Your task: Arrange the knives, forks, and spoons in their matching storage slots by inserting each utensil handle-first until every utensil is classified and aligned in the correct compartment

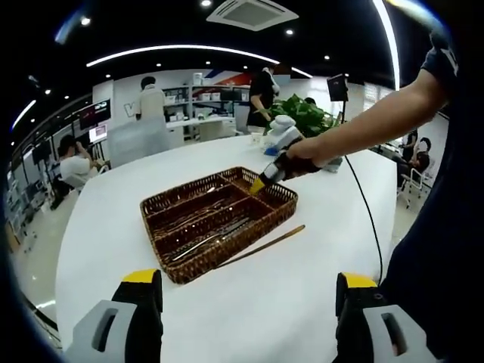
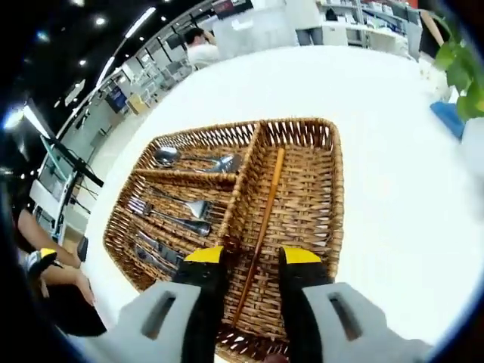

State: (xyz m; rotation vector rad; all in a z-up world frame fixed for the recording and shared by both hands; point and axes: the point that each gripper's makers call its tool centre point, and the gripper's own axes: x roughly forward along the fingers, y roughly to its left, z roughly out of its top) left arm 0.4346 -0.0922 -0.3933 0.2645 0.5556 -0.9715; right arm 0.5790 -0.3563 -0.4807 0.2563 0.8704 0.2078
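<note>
One chopstick (image 2: 261, 227) between the right claw's (image 2: 252, 266) released jaws, over the basket (image 2: 325, 197), left claw (image 1: 249, 291) released.

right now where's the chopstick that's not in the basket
In the left gripper view, one wooden chopstick lies flat on the white table, just outside the wicker basket, along its near right edge.

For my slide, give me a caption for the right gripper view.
Right gripper open above a chopstick lying in the wicker tray's long compartment.
</note>
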